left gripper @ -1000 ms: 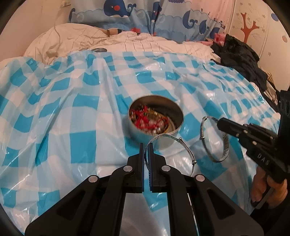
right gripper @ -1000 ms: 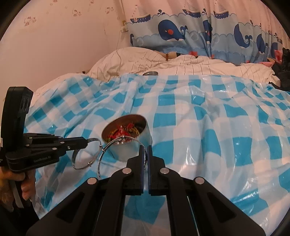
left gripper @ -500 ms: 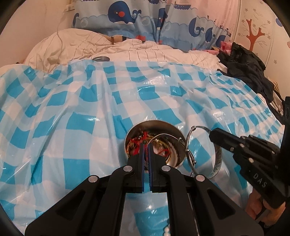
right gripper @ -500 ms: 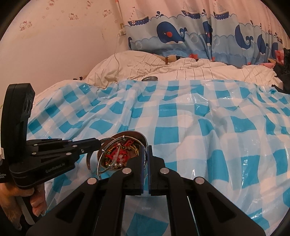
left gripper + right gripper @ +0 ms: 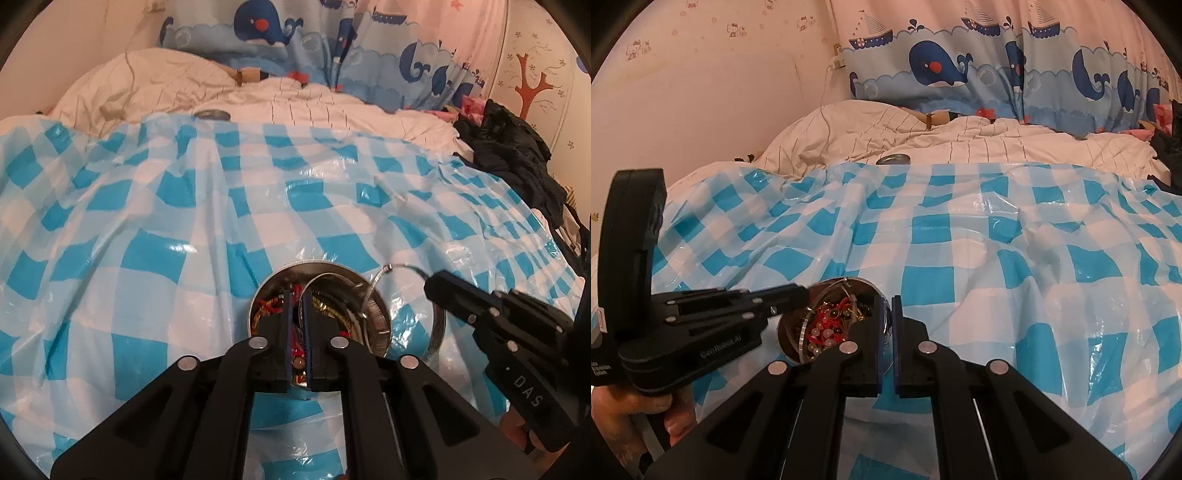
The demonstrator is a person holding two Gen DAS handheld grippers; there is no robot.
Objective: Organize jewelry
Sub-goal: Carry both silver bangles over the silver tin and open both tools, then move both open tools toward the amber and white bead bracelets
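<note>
Left gripper (image 5: pixel 298 295) clamped on thin silver bangle (image 5: pixel 334 277), held over open round tin (image 5: pixel 378 325). Right gripper (image 5: pixel 886 306) pinching wider silver bangle (image 5: pixel 437 332) just beside tin's rim. Tin sits on blue-checked plastic sheet (image 5: pixel 184 229) on bed, red cords and beads (image 5: pixel 827 325) inside.

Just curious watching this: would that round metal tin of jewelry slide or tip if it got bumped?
The tin sits on a glossy, wrinkled plastic sheet over soft bedding, so it would probably slide or rock easily. It looks low and wide, so fully tipping seems less likely.
</note>
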